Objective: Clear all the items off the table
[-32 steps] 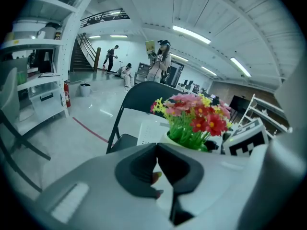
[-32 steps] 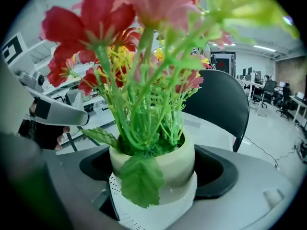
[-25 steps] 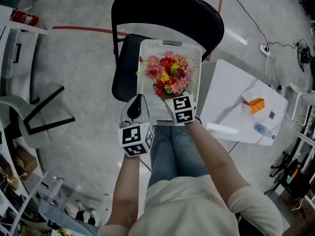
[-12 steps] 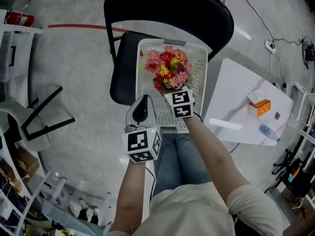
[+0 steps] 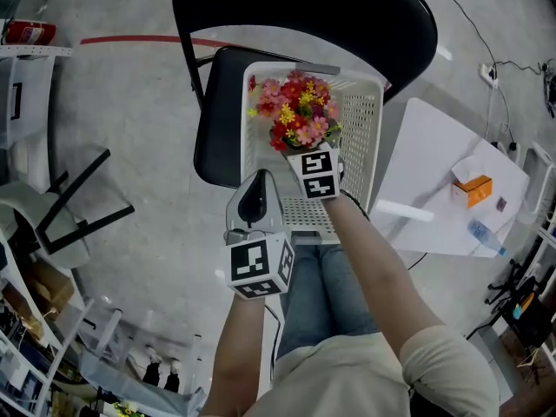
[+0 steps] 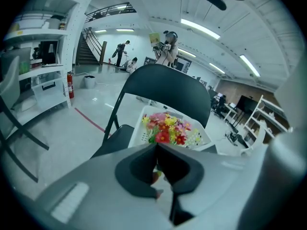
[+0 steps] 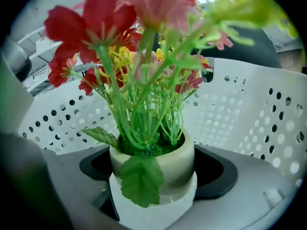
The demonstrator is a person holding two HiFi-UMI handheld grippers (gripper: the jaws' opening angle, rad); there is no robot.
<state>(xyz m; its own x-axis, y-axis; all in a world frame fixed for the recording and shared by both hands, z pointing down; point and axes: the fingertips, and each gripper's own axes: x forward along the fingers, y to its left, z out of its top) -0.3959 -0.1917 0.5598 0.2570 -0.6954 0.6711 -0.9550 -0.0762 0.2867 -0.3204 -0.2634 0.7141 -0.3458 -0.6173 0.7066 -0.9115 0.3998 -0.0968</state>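
A cream pot of red, pink and yellow artificial flowers (image 5: pixel 295 120) is clamped by my right gripper (image 5: pixel 306 152), which is shut on the pot (image 7: pixel 165 163) and holds it inside the white perforated basket (image 5: pixel 375 137). The basket rests on the seat of a black folding chair (image 5: pixel 304 16). In the right gripper view the basket's wall (image 7: pixel 249 114) curves close behind the plant, and the gripper (image 7: pixel 154 183) has the pot between its dark pads. My left gripper (image 5: pixel 255 181) hovers by the basket's near left corner, shut and empty, its jaws (image 6: pixel 157 148) pointing at the flowers (image 6: pixel 168 128).
A white table (image 5: pixel 426 159) stands at the right with an orange box (image 5: pixel 472 189), a water bottle (image 5: pixel 486 237) and a long white item (image 5: pixel 404 213) on it. Shelving and a black frame (image 5: pixel 78 198) stand at the left. The person's legs are right below the basket.
My right gripper has carried the flower pot a little farther into the basket. The left gripper has stayed shut near the basket's front left corner.
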